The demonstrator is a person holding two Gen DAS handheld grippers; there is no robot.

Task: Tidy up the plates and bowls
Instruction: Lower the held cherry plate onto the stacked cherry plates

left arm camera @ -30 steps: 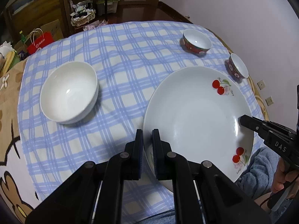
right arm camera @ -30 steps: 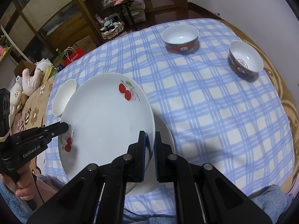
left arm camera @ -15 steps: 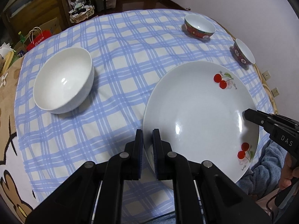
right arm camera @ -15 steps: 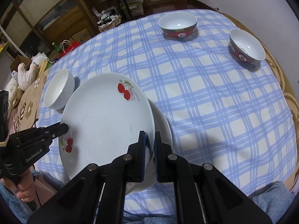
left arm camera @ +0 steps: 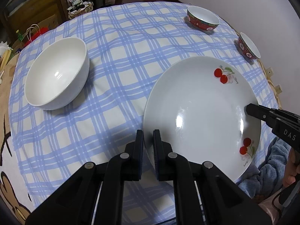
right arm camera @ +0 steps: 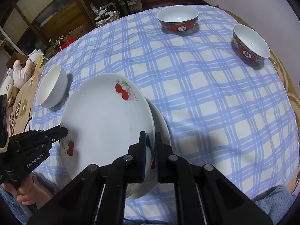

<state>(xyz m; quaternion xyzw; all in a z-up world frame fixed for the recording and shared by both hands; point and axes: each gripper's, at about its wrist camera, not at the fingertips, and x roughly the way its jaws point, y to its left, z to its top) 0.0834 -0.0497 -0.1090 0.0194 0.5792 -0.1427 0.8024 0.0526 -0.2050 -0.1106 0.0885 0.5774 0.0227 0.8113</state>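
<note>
A white plate with red cherries (left arm camera: 198,116) (right arm camera: 106,123) is held by both grippers just above a second plate (right arm camera: 162,125) lying on the blue checked cloth. My left gripper (left arm camera: 148,134) is shut on the plate's left rim and also shows in the right wrist view (right arm camera: 62,131). On the opposite rim my right gripper (right arm camera: 150,136) is shut, its tip visible in the left wrist view (left arm camera: 251,110). A plain white bowl (left arm camera: 56,75) (right arm camera: 51,86) stands to the left of the plates. Two red-patterned bowls (left arm camera: 203,20) (left arm camera: 248,46) (right arm camera: 178,18) (right arm camera: 251,43) sit at the far right.
The round table's edge (right arm camera: 288,86) curves close past the right red bowl, with a pale wall (left arm camera: 243,3) behind. Dark wooden shelves (right arm camera: 56,15) and a basket (left arm camera: 79,7) stand beyond the far edge. A blue sleeve (left arm camera: 266,170) lies at the near edge.
Both grippers have sunk with the cherry plate toward the table. The plate now sits closer over the plate beneath it. Both grips are unchanged.
</note>
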